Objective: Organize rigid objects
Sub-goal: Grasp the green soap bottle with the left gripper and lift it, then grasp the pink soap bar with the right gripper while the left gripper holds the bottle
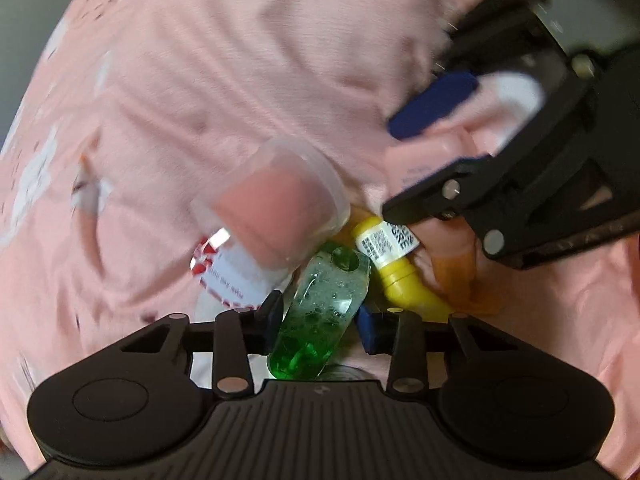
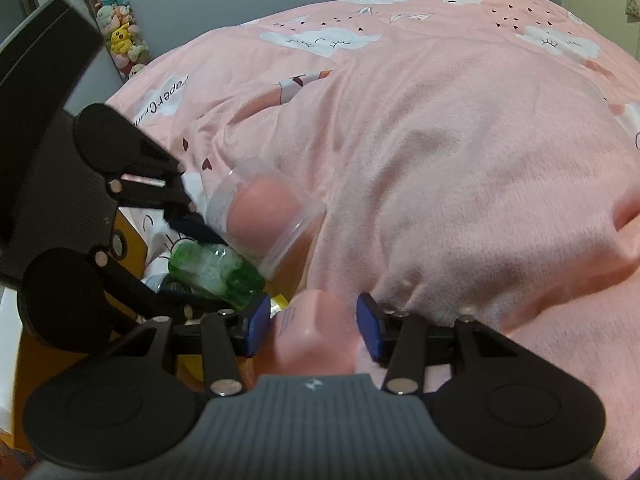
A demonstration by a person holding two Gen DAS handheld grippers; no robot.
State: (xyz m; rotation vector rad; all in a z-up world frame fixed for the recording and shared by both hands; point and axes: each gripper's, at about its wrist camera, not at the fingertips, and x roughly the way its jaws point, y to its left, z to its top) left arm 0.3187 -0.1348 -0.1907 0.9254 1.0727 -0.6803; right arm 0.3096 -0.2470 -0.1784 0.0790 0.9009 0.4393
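**Green bottle between L pads, pink one between R**

Green bottle (image 1: 320,308) sits between left gripper (image 1: 324,320) pads, jaws narrow, prob. gripping; long axis runs fwd, away from tongs. Right gripper (image 2: 312,324) straddles pink bottle (image 2: 316,332), pads just beside it, not clearly touching. Yellow bottle (image 1: 400,268) just right of green one, nearer R tongs. Clear cup (image 1: 276,204) ahead, blurred.

We count one green bottle (image 1: 320,304), one yellow bottle (image 1: 396,264), one clear cup (image 1: 276,208), one pink bottle (image 2: 316,332). Two grippers, left (image 1: 320,320) and right (image 2: 312,328).
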